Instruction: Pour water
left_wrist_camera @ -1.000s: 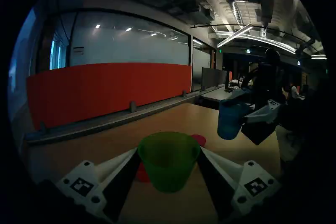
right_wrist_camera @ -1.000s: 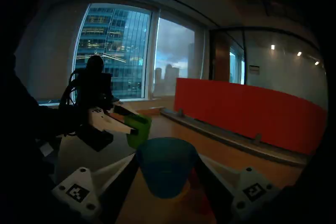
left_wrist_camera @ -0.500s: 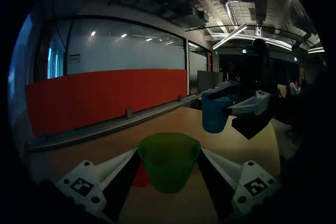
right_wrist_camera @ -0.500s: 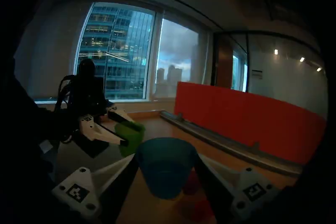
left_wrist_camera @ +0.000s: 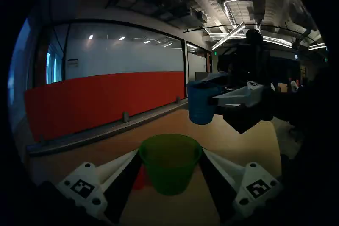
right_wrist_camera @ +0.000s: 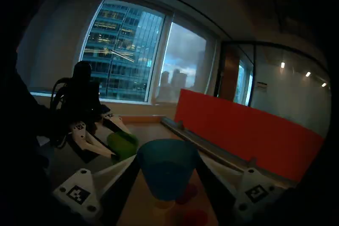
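Left gripper view: the red wall panel (left_wrist_camera: 106, 94) runs along the left. Dead centre, the left hand-held gripper (left_wrist_camera: 170, 154) clamps the green cup (left_wrist_camera: 170, 173) between both fingers, above the tabletop (left_wrist_camera: 250, 141). Up to the right, farther off, the blue cup (left_wrist_camera: 201, 106) hangs in the air, upright, pinched by the right hand-held gripper (left_wrist_camera: 209, 93). Right gripper view: the green cup (right_wrist_camera: 122, 144) sits low on the left, the blue cup (right_wrist_camera: 168, 173) is gripped in the middle, and red discs (right_wrist_camera: 186, 193) lie on the tabletop beneath it.
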